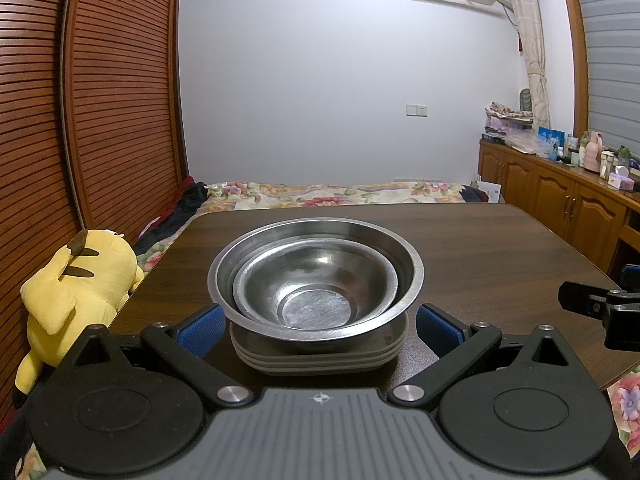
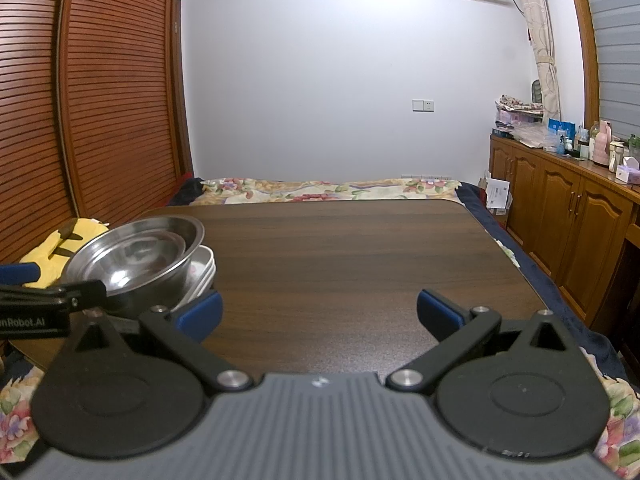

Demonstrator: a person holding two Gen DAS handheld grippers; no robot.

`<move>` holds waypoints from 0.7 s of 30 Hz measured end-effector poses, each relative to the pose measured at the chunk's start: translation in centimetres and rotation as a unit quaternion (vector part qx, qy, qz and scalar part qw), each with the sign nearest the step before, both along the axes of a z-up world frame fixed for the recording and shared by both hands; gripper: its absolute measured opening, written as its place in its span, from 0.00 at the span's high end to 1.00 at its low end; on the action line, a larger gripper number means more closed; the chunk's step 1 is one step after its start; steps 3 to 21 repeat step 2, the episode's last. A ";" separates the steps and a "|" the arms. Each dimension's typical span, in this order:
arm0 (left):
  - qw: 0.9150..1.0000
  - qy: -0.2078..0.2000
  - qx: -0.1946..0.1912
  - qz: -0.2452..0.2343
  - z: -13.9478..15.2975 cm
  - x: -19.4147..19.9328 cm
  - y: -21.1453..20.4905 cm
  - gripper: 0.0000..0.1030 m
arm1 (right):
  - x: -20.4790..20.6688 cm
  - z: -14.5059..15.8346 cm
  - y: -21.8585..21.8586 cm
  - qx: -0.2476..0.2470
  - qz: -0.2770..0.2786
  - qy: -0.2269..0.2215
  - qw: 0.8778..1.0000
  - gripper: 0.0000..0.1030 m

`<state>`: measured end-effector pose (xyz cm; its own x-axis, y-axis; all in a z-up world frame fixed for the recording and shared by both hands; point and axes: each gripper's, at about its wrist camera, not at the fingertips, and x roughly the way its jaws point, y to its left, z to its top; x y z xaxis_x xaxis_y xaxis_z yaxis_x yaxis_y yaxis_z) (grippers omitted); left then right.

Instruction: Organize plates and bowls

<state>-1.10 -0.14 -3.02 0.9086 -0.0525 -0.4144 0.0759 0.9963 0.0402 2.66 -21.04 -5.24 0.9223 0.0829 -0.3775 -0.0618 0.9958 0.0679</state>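
Observation:
Two steel bowls are nested, a small bowl (image 1: pixel 316 280) inside a large bowl (image 1: pixel 408 264), and both rest on a stack of pale plates (image 1: pixel 320 360) on the dark wooden table (image 1: pixel 500 248). My left gripper (image 1: pixel 318 326) is open, its blue pads on either side of the stack and apart from it. In the right wrist view the same bowls (image 2: pixel 136 260) and plates (image 2: pixel 204 268) sit at the left. My right gripper (image 2: pixel 318 314) is open over bare table with nothing between its fingers.
A yellow plush toy (image 1: pixel 76 292) lies off the table's left edge. A bed with a floral cover (image 1: pixel 332 192) lies beyond the far edge. Wooden cabinets (image 2: pixel 568 216) with bottles on top run along the right. The right gripper's tip (image 1: pixel 596 304) shows at the right.

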 end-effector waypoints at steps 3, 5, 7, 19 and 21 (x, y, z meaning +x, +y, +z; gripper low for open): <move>1.000 0.001 0.000 -0.001 0.0 0.0 0.1 0.00 | 0.0 0.0 0.0 0.000 0.000 0.000 1.000 0.00; 1.000 0.001 0.000 -0.001 0.0 0.0 0.1 0.00 | 0.0 0.0 0.0 0.000 0.000 0.000 1.000 0.00; 1.000 0.001 0.000 -0.001 0.0 0.0 0.1 0.00 | 0.0 0.0 0.0 0.000 0.000 0.000 1.000 0.00; 1.000 0.001 0.000 -0.001 0.0 0.0 0.1 0.00 | 0.0 0.0 0.0 0.000 0.000 0.000 1.000 0.00; 1.000 0.001 0.000 -0.001 0.0 0.0 0.1 0.00 | 0.0 0.0 0.0 0.000 0.000 0.000 1.000 0.00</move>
